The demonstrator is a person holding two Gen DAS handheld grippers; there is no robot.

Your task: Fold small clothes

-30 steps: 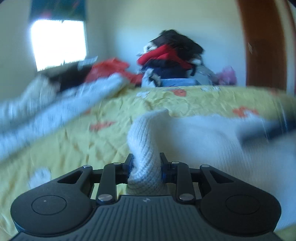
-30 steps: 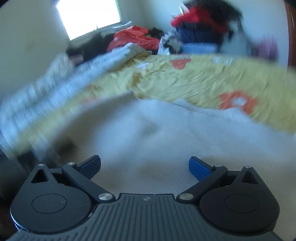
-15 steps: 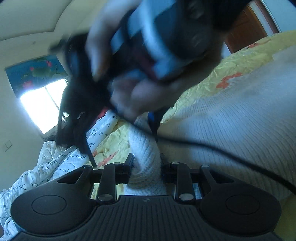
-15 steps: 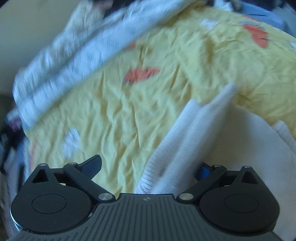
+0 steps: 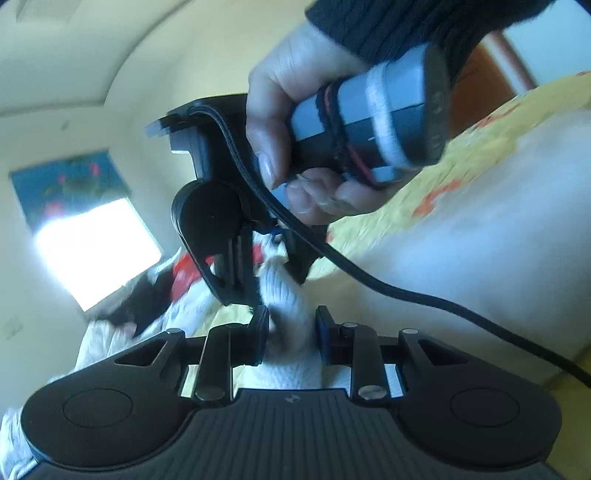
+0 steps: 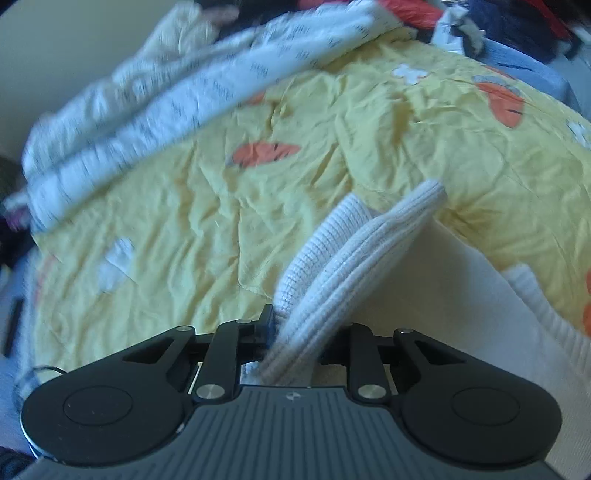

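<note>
Left tool: my jaws are clamped on a bunched fold of the white knit sweater, the cloth pinched tight between both pads.

Right tool: its jaws are closing on the sweater's ribbed edge, and the knit sits right between them, pads pressing in from both sides.

Right hand: from my left camera I see it gripping the grey handle, a dark knit sleeve above it, just beyond my left tool's tips.

Cable: a black cord runs from the right tool down across the view, over the sweater.

Sweater: it lies spread on the bed, its body pale and wide to the right in both views, one ribbed end lifted up into both tools.

Bedspread: yellow, creased, with orange and white patches, under the sweater.

Quilt: white with dark print, rumpled along the far left of the bed.

Clothes pile: red, dark and blue things heaped at the far end.

Window: bright, blown out, with a blue picture above it.
</note>
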